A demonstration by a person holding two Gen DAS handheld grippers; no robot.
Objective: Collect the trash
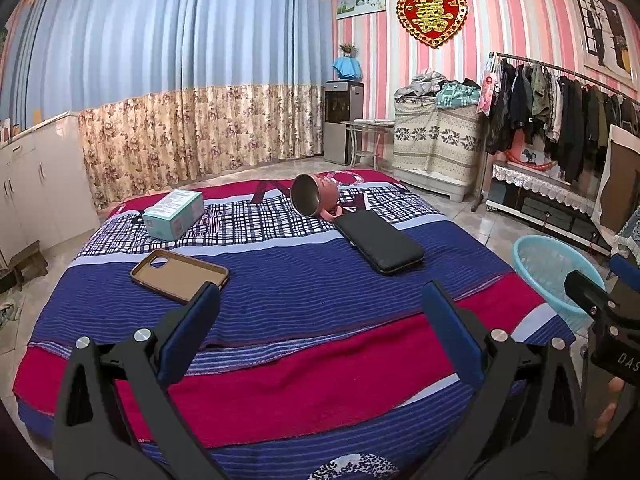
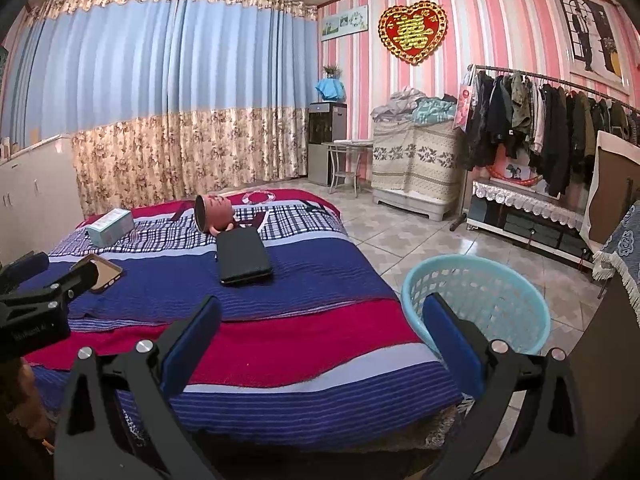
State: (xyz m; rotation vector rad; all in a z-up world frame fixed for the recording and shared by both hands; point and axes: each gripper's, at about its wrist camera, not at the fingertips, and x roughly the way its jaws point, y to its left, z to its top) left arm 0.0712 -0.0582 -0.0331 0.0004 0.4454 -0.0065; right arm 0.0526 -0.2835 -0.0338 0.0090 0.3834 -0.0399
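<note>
A low surface under a blue and red striped cloth (image 1: pixel 320 380) carries a teal carton (image 1: pixel 174 214) (image 2: pixel 110 226), a tan phone case (image 1: pixel 180 274) (image 2: pixel 105 274), a black flat case (image 1: pixel 380 242) (image 2: pixel 244 256) and a pink mug (image 1: pixel 310 198) (image 2: pixel 212 210) lying on its side. A light blue basket (image 1: pixel 548 268) (image 2: pixel 480 280) stands on the floor at the right. My left gripper (image 1: pixel 320 292) hovers open over the cloth's near half, short of the phone case. My right gripper (image 2: pixel 322 304) is open too, above the near right corner beside the basket. Neither holds anything.
A clothes rack (image 1: pixel 560 112) full of dark garments and a low stand with a lace cover (image 2: pixel 528 200) line the right wall. White cabinets (image 1: pixel 36 184) stand at the left. A covered chest (image 2: pixel 416 160) and a water dispenser (image 2: pixel 326 140) sit at the back. Tiled floor (image 2: pixel 400 236) lies between.
</note>
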